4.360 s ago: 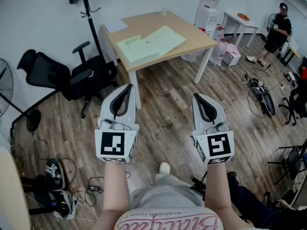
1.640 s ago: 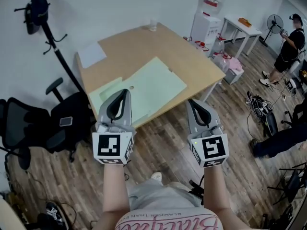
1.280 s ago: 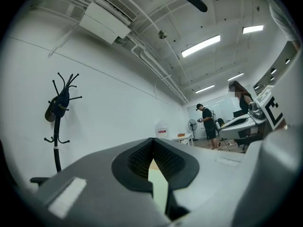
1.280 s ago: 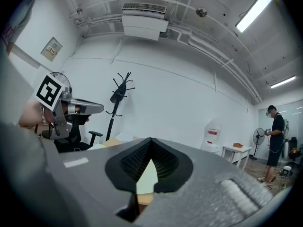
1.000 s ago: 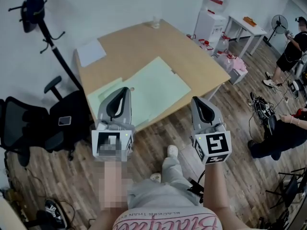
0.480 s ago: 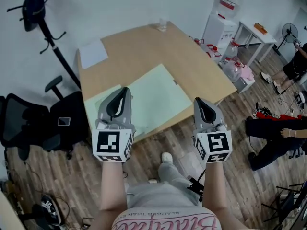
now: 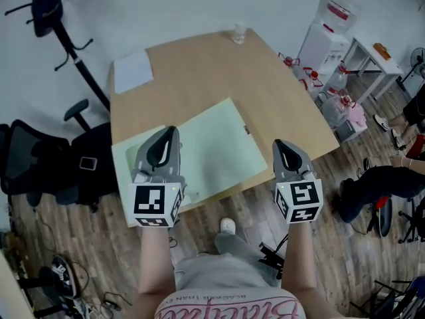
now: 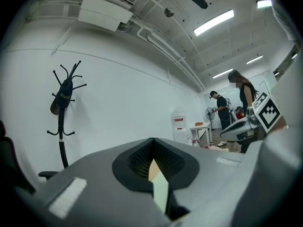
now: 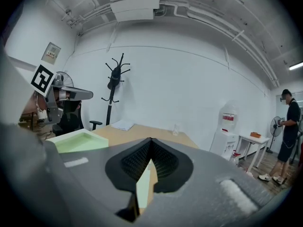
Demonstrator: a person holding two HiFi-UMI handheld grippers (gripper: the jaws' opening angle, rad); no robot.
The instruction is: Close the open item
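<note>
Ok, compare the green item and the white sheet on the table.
The green item is pale green; the white sheet is white. The green item is far larger than the white sheet. The green item lies at the table's near edge, the white sheet at its far left corner. Both rest on the tabletop.

nothing reads clearly: the shirt [image 7: 229,306] print below the table [image 7: 199,65] is upside down and blurred, the water bottle [image 7: 339,8] label right of it illegible.
</note>
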